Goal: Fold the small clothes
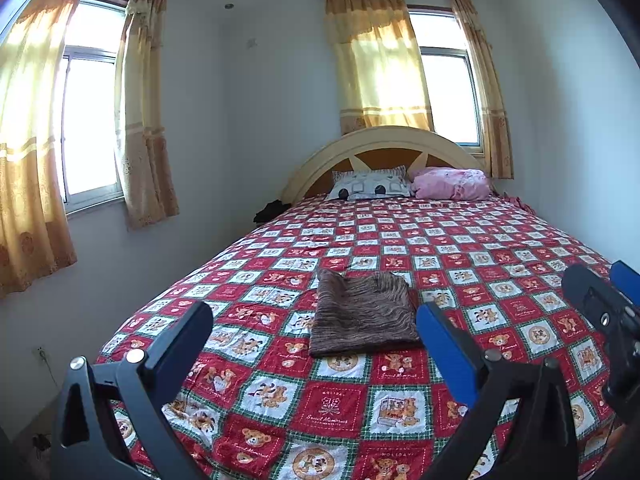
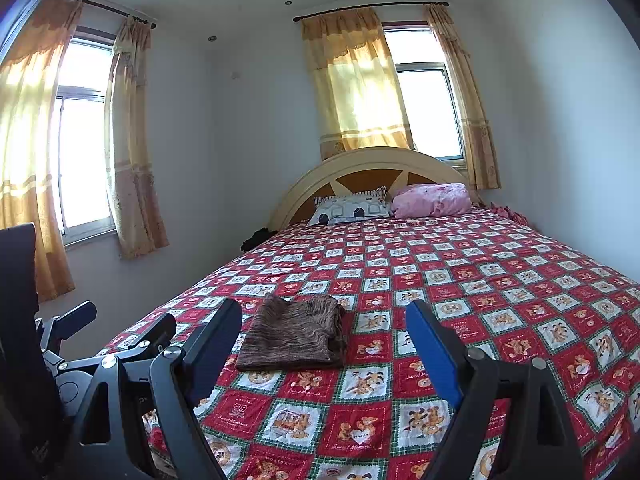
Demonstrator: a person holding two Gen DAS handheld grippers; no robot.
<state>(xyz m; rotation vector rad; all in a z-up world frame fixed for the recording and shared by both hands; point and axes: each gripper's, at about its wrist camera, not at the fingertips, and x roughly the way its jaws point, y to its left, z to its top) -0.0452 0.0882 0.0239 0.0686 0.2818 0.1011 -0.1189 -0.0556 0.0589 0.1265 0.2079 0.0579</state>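
Lying folded on bedspread [image 1: 340, 404], brown garment [image 1: 362, 314], pillows [image 1: 370, 186] beyond; both grippers [image 1: 314, 320] [image 2: 324, 322] apart, empty.

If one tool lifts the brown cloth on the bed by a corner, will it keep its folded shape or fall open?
The brown cloth would probably fall open: it looks like soft knit, lying in loose layers with nothing holding them. It seems light, so lifting should be easy. Pushed, it would likely bunch up on the patterned bedcover rather than slide.

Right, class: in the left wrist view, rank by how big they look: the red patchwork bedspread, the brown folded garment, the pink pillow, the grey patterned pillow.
1. red patchwork bedspread, by far the largest
2. brown folded garment, though it lies nearer the camera
3. pink pillow and grey patterned pillow: they look alike, so unranked
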